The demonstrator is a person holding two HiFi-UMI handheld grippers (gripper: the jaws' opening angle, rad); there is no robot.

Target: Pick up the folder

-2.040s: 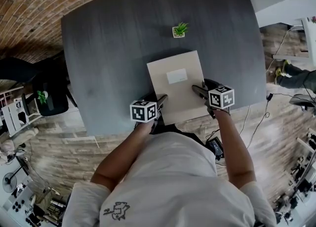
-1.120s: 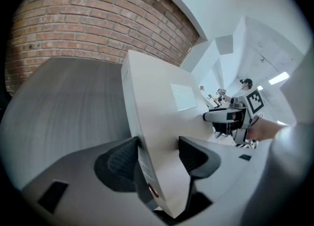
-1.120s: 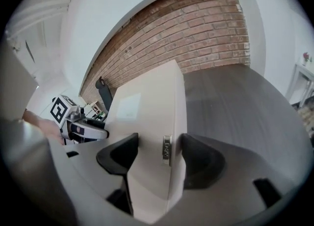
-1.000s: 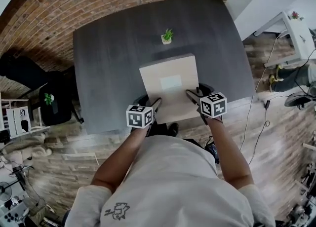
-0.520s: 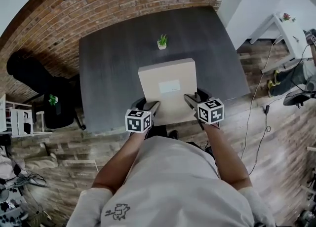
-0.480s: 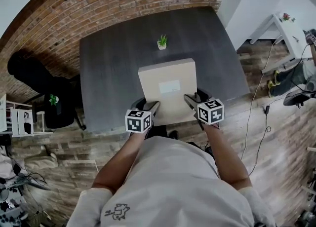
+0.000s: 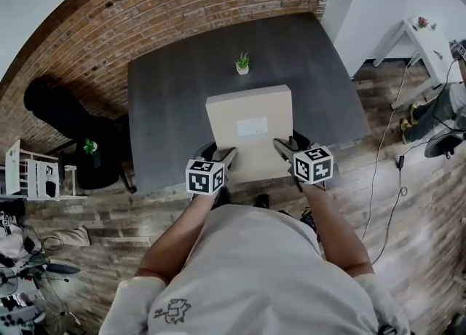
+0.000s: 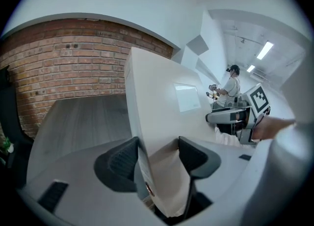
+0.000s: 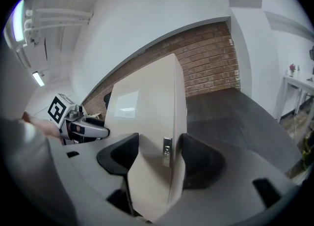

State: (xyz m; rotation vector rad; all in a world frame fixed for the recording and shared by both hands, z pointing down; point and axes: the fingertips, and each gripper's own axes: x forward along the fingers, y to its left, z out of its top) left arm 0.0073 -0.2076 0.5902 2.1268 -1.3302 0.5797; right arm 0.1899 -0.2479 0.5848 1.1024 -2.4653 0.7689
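Note:
The folder is a thick beige box file with a white label, held up above the dark grey table. My left gripper is shut on its near left corner and my right gripper is shut on its near right corner. In the left gripper view the folder fills the gap between both pads, its spine edge upright. In the right gripper view the folder sits between the pads, a small metal clasp showing on its edge. The other gripper shows across the folder.
A small potted plant stands on the table beyond the folder. A brick wall runs behind the table. A dark chair stands at the left, a white side table at the right, and cables lie on the wooden floor.
The folder has come up off the table with both grippers holding its near corners. The whole view has shifted as the head moved, and the table now looks smaller beneath.

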